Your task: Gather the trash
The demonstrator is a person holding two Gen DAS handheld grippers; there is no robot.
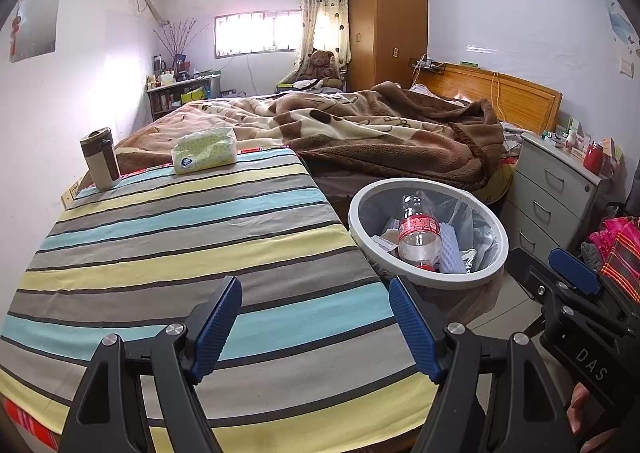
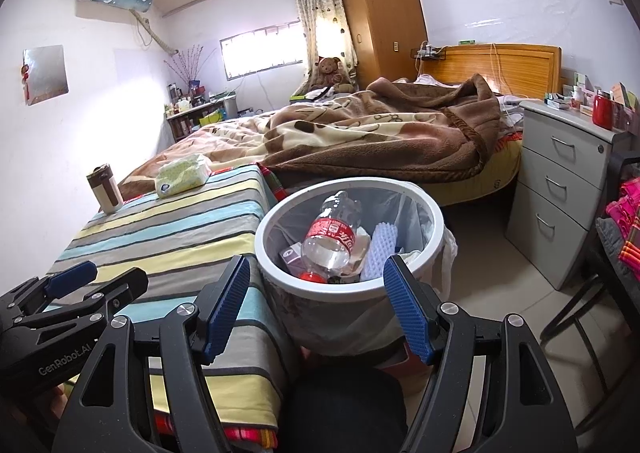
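Observation:
A white trash bin (image 1: pixel 360 209) (image 2: pixel 262 237) with a clear liner stands on the floor beside the striped table. Inside lie a clear plastic bottle with a red label (image 1: pixel 418 231) (image 2: pixel 330 239), a white foam net (image 1: pixel 450 247) (image 2: pixel 380 249) and some paper scraps. My left gripper (image 1: pixel 314 327) is open and empty above the striped tablecloth (image 1: pixel 180 245), left of the bin. My right gripper (image 2: pixel 316 303) is open and empty, just in front of the bin's near rim. Each gripper shows in the other's view, the right one (image 1: pixel 572 273) and the left one (image 2: pixel 72 277).
A brown and cream tumbler (image 1: pixel 100 159) (image 2: pixel 105 189) and a green tissue pack (image 1: pixel 204 151) (image 2: pixel 182 175) sit at the table's far end. A bed with a brown blanket (image 1: pixel 360 129) lies behind. A grey drawer unit (image 2: pixel 560 189) stands right of the bin.

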